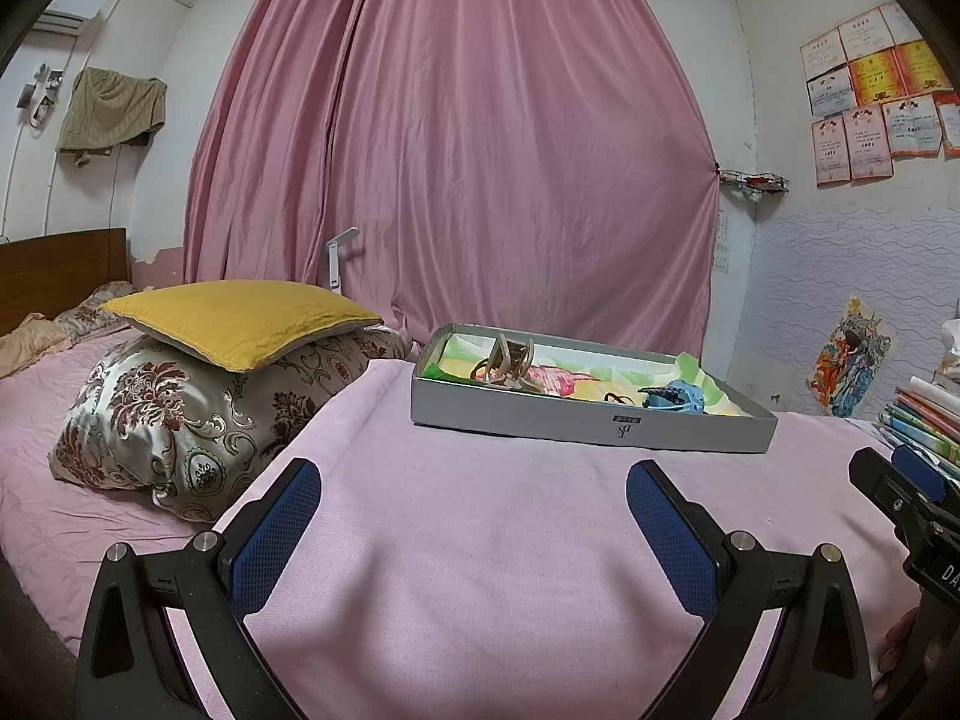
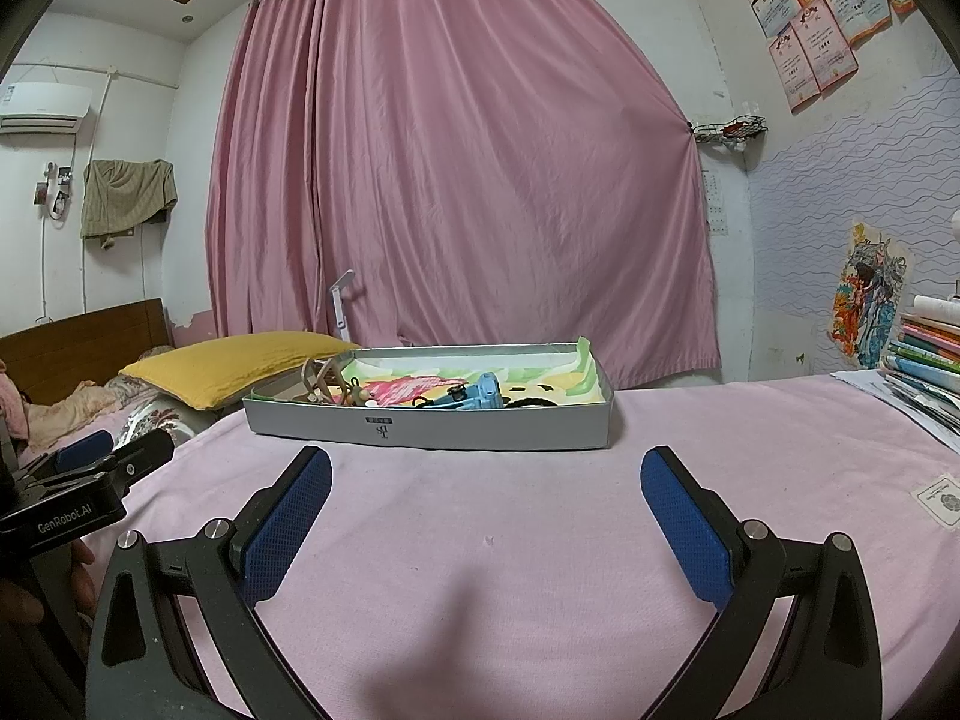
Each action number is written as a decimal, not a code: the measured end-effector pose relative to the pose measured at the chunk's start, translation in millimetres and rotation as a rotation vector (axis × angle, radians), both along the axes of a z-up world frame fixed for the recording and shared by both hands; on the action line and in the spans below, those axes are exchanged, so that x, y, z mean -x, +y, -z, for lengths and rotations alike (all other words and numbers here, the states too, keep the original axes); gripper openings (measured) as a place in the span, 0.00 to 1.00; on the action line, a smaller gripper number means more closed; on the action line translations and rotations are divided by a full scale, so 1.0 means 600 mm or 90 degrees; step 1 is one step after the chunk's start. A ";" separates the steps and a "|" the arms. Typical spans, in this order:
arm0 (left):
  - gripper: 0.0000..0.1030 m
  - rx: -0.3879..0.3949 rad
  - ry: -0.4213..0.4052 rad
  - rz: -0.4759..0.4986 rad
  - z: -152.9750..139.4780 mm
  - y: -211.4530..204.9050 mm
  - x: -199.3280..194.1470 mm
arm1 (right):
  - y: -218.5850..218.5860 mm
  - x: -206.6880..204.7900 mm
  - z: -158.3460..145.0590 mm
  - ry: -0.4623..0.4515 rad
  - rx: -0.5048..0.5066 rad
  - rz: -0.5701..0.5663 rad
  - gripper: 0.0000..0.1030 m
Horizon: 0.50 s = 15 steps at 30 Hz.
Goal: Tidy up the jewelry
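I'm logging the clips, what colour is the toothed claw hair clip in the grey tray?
Light blue; the toothed claw hair clip shows best in the left wrist view.

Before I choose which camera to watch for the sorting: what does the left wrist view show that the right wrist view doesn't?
Only the left wrist view shows the floral pillow in full, under the yellow pillow. Only the right wrist view shows a white label patch on the pink bedspread and a black ring-shaped piece at the tray's right end. Both show the grey tray, the blue hair claw, the tan hair claw, the pink curtain, and the left gripper and right gripper, each open and empty.
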<state>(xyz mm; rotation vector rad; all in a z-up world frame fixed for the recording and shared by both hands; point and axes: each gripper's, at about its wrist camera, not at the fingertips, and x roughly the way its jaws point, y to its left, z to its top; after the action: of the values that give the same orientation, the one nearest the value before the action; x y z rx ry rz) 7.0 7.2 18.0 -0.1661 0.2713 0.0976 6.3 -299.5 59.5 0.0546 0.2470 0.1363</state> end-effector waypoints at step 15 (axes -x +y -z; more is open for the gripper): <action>0.99 0.001 0.001 0.000 -0.001 -0.001 0.000 | -0.001 0.000 -0.001 0.000 0.000 0.000 0.98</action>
<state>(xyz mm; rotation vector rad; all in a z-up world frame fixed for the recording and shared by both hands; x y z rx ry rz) 6.9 6.9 18.4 -0.1672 0.2723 0.0983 6.1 -300.1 60.3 0.0548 0.2475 0.1360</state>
